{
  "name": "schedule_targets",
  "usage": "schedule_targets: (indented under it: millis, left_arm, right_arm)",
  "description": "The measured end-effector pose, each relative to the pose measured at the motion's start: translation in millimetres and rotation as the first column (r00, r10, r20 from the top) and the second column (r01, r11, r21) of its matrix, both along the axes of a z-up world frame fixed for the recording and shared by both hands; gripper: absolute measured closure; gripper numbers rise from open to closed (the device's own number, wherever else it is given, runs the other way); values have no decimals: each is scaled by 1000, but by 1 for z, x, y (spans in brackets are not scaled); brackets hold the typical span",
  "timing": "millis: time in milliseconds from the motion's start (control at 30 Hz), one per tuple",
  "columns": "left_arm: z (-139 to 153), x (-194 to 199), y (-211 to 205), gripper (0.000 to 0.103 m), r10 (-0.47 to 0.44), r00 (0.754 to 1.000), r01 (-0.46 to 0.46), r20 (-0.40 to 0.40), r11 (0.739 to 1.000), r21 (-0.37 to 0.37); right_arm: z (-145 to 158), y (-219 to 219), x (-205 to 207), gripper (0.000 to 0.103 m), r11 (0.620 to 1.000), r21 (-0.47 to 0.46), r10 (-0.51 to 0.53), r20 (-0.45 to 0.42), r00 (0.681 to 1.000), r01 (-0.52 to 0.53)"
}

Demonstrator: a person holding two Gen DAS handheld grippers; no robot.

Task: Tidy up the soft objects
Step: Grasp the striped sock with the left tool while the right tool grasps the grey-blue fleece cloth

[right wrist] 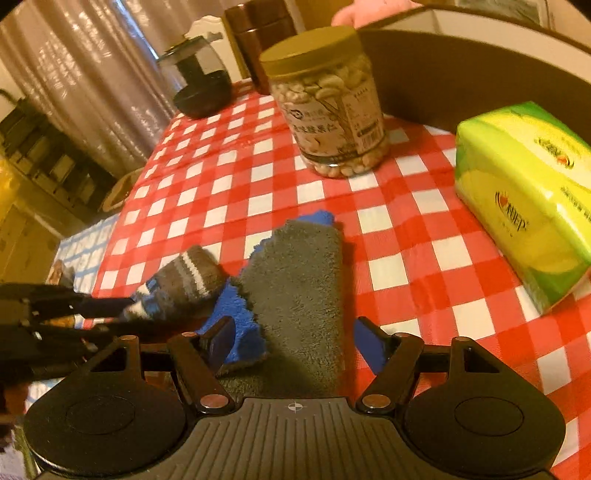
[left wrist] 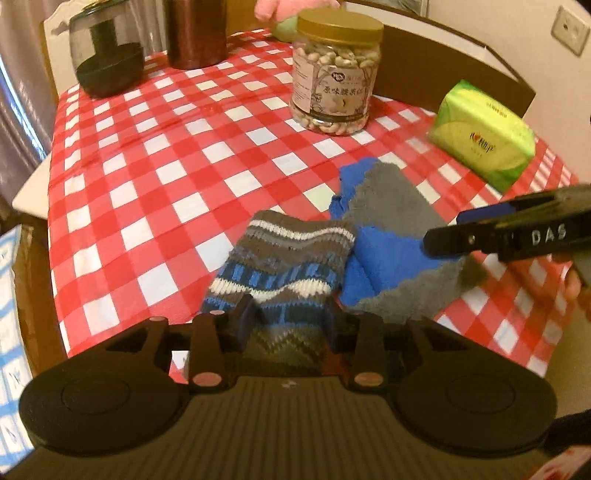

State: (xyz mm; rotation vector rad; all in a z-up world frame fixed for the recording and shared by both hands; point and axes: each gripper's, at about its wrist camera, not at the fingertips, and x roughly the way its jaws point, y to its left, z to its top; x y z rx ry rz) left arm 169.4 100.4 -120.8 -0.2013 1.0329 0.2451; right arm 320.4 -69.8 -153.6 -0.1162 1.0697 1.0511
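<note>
A knitted sock (left wrist: 288, 258) with grey, blue and white stripes lies on the red-and-white checked tablecloth (left wrist: 147, 155). My left gripper (left wrist: 289, 319) straddles its near end, open, one finger on each side of the sock. Beside it on the right lies a fuzzy grey and blue sock (left wrist: 384, 206), overlapping the knitted sock's edge. My right gripper (right wrist: 297, 345) stands open over the fuzzy sock (right wrist: 299, 280), its right finger clear of the fabric. In the right wrist view the knitted sock (right wrist: 184, 280) and the left gripper (right wrist: 118, 315) appear at the left.
A jar of nuts (left wrist: 336, 74) stands behind the socks, with a green tissue pack (left wrist: 484, 136) to its right. A brown canister (left wrist: 195, 33), a dark glass pot (left wrist: 107, 55) and a pink plush (left wrist: 291, 7) sit at the back. A brown box wall (left wrist: 454, 66) borders the far right.
</note>
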Motion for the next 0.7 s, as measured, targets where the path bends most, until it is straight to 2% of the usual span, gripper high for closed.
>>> schedule_targets:
  millis: [67,133,200,433,600,633,700]
  left_arm:
    - [-6,2,2,68,9,1000,-9,-6,1000,-3]
    - [-9,3,7,86,23,1000,-23,-6,1000,-12]
    - [-8,2,11,88,35,999,-35,1,999,-7]
    - [-4,-7,22,89,124,992,-124,5,992,-35]
    - [-3,-12,23,89,142,990,-142,3,989,-47]
    - [-3,-11,23,89,144,990,-144,4,989,-47]
    - [-2,-11,22,89,144,990,-144,3,989,-44]
  right_arm:
    - [-1,2,3,31,1000,-2,-5,-5,1000,5]
    - [0,3,5,31,1000,2,-4,-8,1000,4]
    - [-2,6,6,30,1000,1,-6,-14,1000,6]
    - [-15,20,3,30,999,-36,8,-29,1000,-9]
    - [-15,27,-15,30,996,-57,65,36,997,-63]
    - [-15,29,-19,32,995,-63,81,55,995,-78]
    - [-14,31,-27,43,992,-75,104,92,990,-97]
